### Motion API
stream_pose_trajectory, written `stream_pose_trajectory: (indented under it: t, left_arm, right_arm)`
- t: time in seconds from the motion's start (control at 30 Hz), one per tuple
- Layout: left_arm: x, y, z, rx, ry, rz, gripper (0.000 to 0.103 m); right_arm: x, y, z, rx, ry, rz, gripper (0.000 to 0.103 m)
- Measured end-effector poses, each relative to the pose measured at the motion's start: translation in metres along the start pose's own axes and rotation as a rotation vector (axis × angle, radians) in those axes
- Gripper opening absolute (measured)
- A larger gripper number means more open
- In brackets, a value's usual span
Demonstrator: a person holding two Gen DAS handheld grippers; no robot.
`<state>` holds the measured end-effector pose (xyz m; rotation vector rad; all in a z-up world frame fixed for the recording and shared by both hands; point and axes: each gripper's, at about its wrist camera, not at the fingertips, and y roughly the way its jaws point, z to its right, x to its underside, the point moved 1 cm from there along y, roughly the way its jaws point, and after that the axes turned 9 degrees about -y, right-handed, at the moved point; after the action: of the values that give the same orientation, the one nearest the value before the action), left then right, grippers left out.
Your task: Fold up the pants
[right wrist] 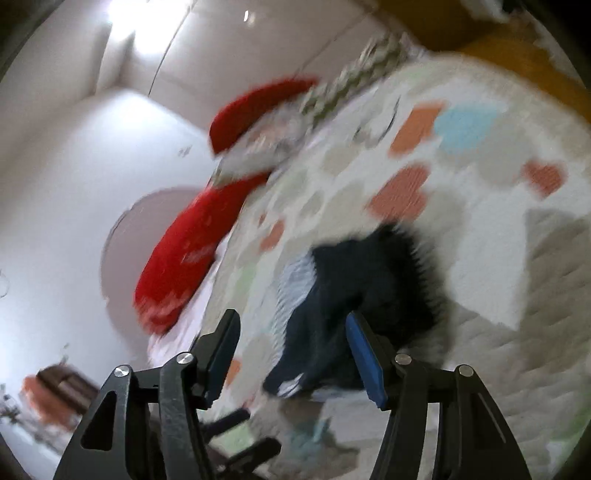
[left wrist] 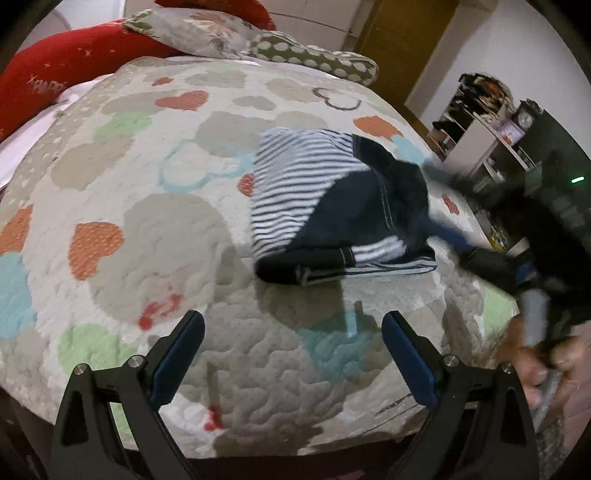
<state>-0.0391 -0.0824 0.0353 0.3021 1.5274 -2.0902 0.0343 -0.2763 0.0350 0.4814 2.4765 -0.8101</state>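
The pants (left wrist: pixel 332 206) are navy with a blue-and-white striped part, folded into a small bundle on the quilted bed cover (left wrist: pixel 147 206). My left gripper (left wrist: pixel 291 325) is open and empty, a little short of the bundle. My right gripper (left wrist: pixel 454 240) shows blurred at the bundle's right edge in the left wrist view. In the right wrist view the right gripper (right wrist: pixel 291 325) is open with nothing between its pads, and the pants (right wrist: pixel 354 288) lie blurred just beyond them.
Red pillows (left wrist: pixel 74 62) and patterned pillows (left wrist: pixel 207 33) lie at the head of the bed. Shelves (left wrist: pixel 480 125) and a wooden door (left wrist: pixel 402 44) stand beyond the bed's right edge. A white wall (right wrist: pixel 74 184) is left of the bed.
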Motion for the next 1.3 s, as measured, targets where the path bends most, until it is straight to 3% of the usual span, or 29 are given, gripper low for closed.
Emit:
stream_pose_trajectory:
  t: [0.1, 0.17, 0.27, 0.33, 0.47, 0.7, 1.3]
  left_arm:
    - [-0.002, -0.012, -0.006, -0.003, -0.021, 0.023, 0.096]
    - [-0.003, -0.018, -0.010, -0.001, -0.038, 0.036, 0.096]
    - [-0.005, -0.022, -0.014, 0.000, -0.063, 0.040, 0.096]
    - [-0.006, -0.025, -0.013, 0.000, -0.069, 0.042, 0.096]
    - [-0.006, -0.034, -0.009, -0.026, -0.051, 0.080, 0.096]
    - [-0.005, -0.051, -0.014, -0.162, 0.001, 0.203, 0.096]
    - [-0.001, -0.043, -0.010, -0.214, 0.052, 0.195, 0.096]
  right_arm:
    - [0.010, 0.019, 0.022, 0.039, 0.078, -0.072, 0.065]
    - [0.015, 0.011, 0.036, -0.002, 0.135, -0.041, 0.064]
    - [0.019, -0.011, 0.046, 0.037, 0.178, 0.010, 0.064]
    - [0.018, -0.028, 0.047, 0.145, 0.164, 0.036, 0.070]
    - [0.023, -0.046, 0.046, 0.154, 0.184, 0.072, 0.070]
    - [0.026, -0.043, 0.014, 0.326, 0.048, 0.068, 0.070]
    - [0.035, -0.033, 0.014, 0.382, 0.027, 0.026, 0.070]
